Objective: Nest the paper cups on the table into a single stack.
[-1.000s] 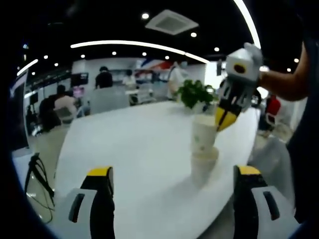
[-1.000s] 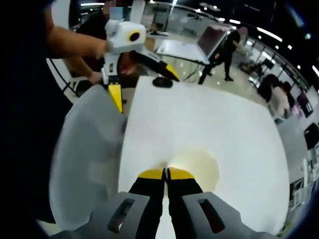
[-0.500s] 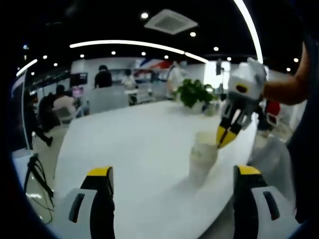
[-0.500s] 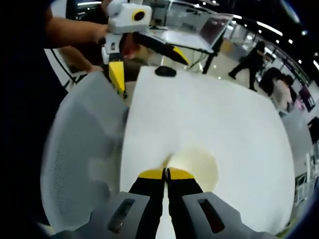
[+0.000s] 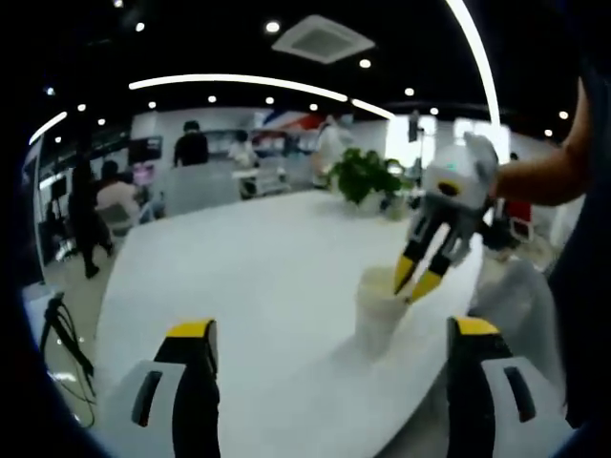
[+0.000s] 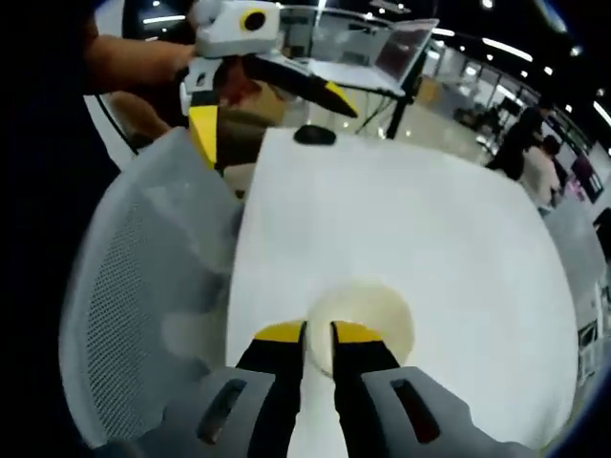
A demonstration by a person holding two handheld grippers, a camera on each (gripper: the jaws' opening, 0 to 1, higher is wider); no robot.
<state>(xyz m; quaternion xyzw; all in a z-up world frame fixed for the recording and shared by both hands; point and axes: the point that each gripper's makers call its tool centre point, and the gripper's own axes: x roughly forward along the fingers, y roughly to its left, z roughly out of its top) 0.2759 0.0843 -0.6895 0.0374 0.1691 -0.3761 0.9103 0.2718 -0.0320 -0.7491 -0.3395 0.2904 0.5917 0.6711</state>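
Note:
A stack of nested white paper cups [image 5: 378, 313] stands on the white table [image 5: 239, 277], near its right edge. My right gripper [image 5: 415, 280] reaches in from the right, its yellow tips apart on either side of the top cup's rim. From above, the cup mouth [image 6: 374, 310] lies just past my right gripper [image 6: 318, 336], whose fingers show a narrow gap and no longer pinch the rim. My left gripper [image 5: 331, 334] is wide open and holds nothing, short of the stack. It also hangs open over the table's far corner as the left gripper [image 6: 272, 114].
A grey mesh chair back [image 6: 143, 277] stands against the table's edge beside the stack. A potted plant [image 5: 368, 176] sits at the table's far end, and a small black object [image 6: 313, 135] lies near a corner. People move about the office behind.
The upper cup has gone down into the lower one, so the stack is shorter. My right gripper has gone from shut on the rim to open. The left gripper stays put.

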